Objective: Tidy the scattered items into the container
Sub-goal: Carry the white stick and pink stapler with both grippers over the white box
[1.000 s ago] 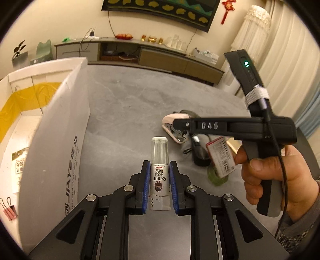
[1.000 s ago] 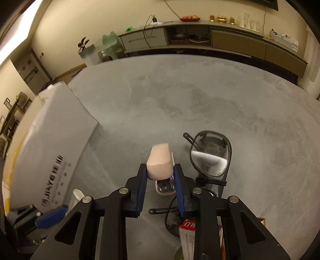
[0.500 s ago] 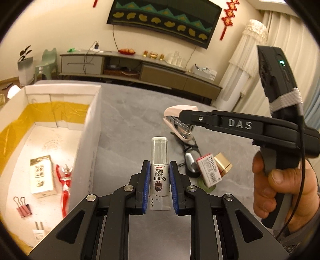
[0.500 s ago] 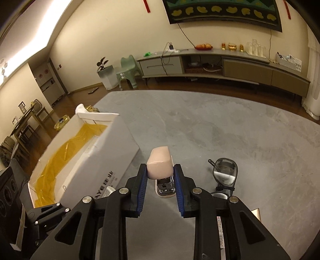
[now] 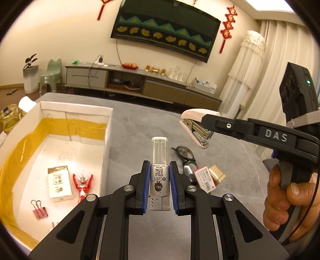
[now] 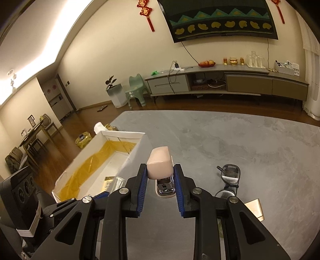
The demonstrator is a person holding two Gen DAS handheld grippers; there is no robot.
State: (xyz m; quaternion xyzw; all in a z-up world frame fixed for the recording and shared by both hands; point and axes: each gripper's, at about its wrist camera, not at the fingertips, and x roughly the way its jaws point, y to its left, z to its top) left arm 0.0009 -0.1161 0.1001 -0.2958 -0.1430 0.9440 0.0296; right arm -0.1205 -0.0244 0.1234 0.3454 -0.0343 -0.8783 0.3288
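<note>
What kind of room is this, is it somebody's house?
Most likely a home living room. A big screen hangs on the wall above a long low cabinet with a fruit bowl, and red knot decorations hang beside it. Curtains cover one side.

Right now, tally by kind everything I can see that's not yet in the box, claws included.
Stapler, in the right claw: 1
Clear-capped bottle, in the left claw: 1
Glasses, on the table: 1
Small packs on the table, red-and-white pack and gold pack: 2
Total: 5. Anything hidden beneath them is not counted.
</note>
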